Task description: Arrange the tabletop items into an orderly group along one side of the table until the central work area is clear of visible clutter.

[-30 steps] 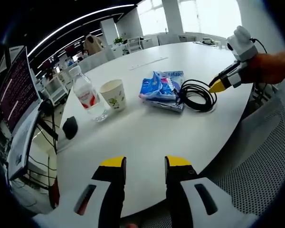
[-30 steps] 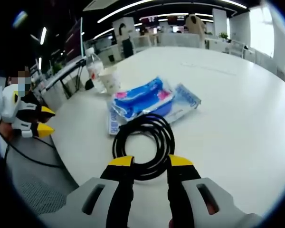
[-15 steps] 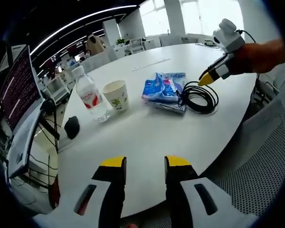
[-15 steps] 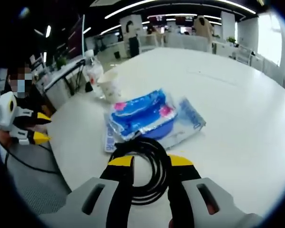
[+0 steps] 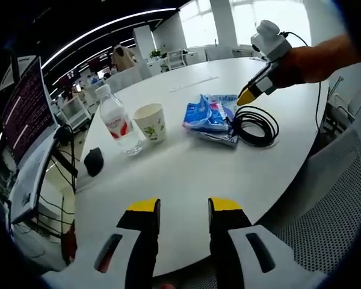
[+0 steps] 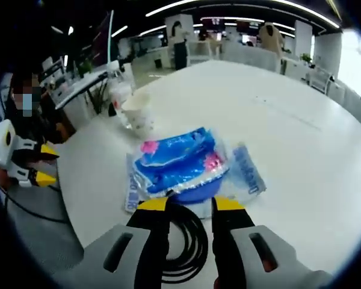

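Left gripper view: water bottle (image 5: 116,123), paper cup (image 5: 150,121), blue packets (image 5: 208,114), coiled black cable (image 5: 254,125) on desk (image 5: 186,174); left gripper (image 5: 179,206) and right gripper (image 6: 191,205) parted, empty.

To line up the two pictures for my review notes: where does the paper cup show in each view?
Left gripper view: the paper cup stands left of centre on the white table, between the water bottle and the blue snack packets.
Right gripper view: the paper cup stands upper left, beyond the blue snack packets.
Shared landmark: the coiled black cable beside the packets.
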